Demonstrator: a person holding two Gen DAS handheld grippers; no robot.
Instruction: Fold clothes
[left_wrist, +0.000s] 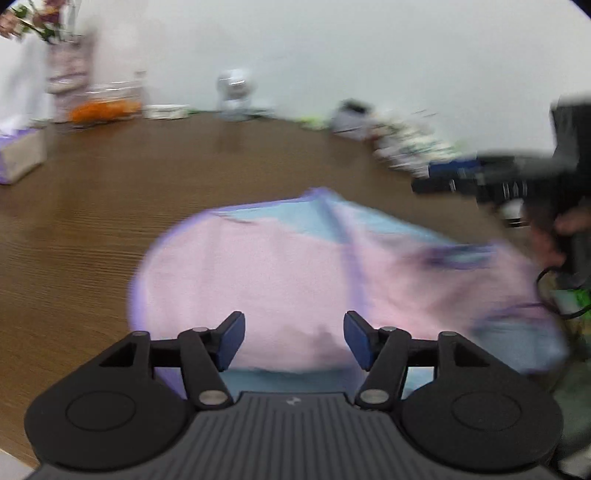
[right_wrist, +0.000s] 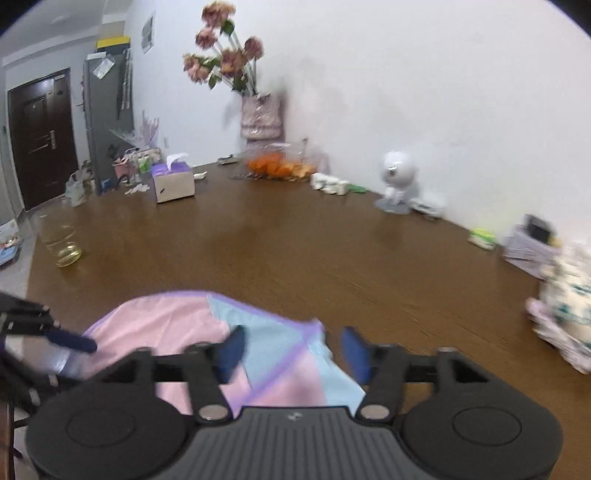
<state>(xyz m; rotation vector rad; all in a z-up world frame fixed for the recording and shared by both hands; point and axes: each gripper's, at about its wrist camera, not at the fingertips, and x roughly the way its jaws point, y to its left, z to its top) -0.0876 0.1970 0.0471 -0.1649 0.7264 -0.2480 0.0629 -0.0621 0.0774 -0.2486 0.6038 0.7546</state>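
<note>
A pink and light-blue garment (left_wrist: 266, 273) with purple trim lies folded on the brown wooden table (left_wrist: 92, 221). My left gripper (left_wrist: 293, 339) hovers open over its near pink part, nothing between the blue pads. In the right wrist view the same garment (right_wrist: 177, 328) lies at the near edge, and my right gripper (right_wrist: 291, 350) stands open above its blue and pink corner. The right gripper's dark body also shows in the left wrist view at the far right (left_wrist: 498, 181), held by a hand. The left gripper's finger (right_wrist: 70, 341) reaches in from the left over the cloth.
Along the wall stand a vase of flowers (right_wrist: 258, 114), a dish of oranges (right_wrist: 280, 166), a tissue box (right_wrist: 173, 181), a small white figure (right_wrist: 397, 177) and packets (right_wrist: 569, 295). A glass jar (right_wrist: 62, 240) stands near the table's left edge. A door (right_wrist: 40, 136) is far left.
</note>
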